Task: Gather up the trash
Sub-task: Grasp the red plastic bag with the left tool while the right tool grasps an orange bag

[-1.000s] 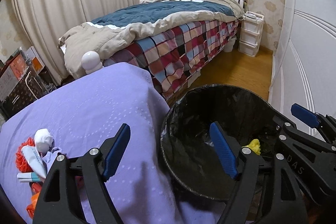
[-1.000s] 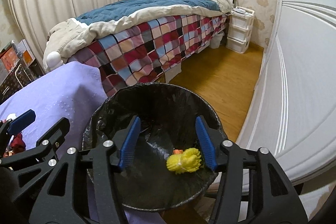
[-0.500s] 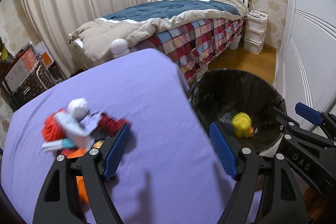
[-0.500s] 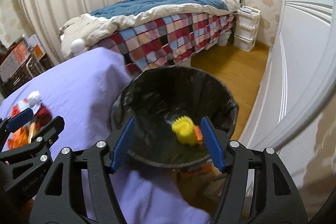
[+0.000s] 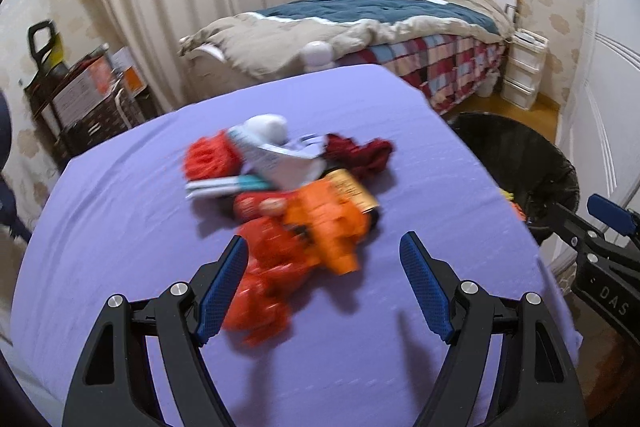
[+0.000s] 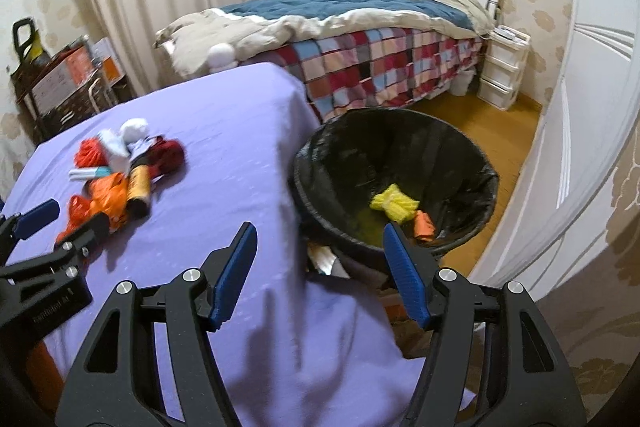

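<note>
1. The left gripper (image 5: 324, 279) hangs over the trash pile (image 5: 292, 187) on the purple-covered desk (image 5: 120, 227), fingers spread and empty; best to lower onto the nearest orange wrapper (image 5: 320, 227) and pinch one piece only.
2. The right gripper (image 6: 320, 271) waits, fingers apart, near the bin (image 6: 400, 131).
3. "DAS" shows on the right gripper's body; wrapper print is blurred.

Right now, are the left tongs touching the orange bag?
Cannot tell. In the left wrist view, the open left tongs straddle the blurred orange bag; the right wrist view shows no plain gap or contact.
</note>
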